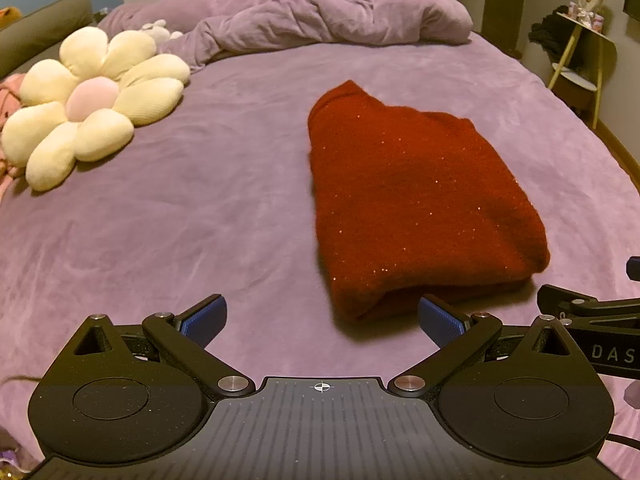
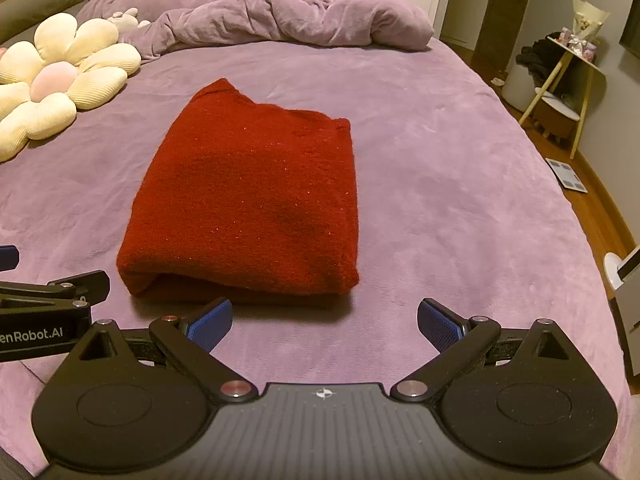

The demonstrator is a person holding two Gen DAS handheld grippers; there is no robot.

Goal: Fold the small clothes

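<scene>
A folded red sweater (image 2: 244,196) lies on the purple bed (image 2: 460,168), just beyond both grippers. The left gripper (image 1: 322,322) and right gripper (image 2: 325,322) hold nothing, jaws spread wide. Only the right wrist view shows a floor scale (image 2: 568,174) at far right.

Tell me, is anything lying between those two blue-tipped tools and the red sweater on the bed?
Nothing visible is. Only bare purple bedspread lies between the folded red sweater and the open left tool and right tool. The flower cushion sits well off to the left, and the rumpled duvet lies behind the sweater.
</scene>
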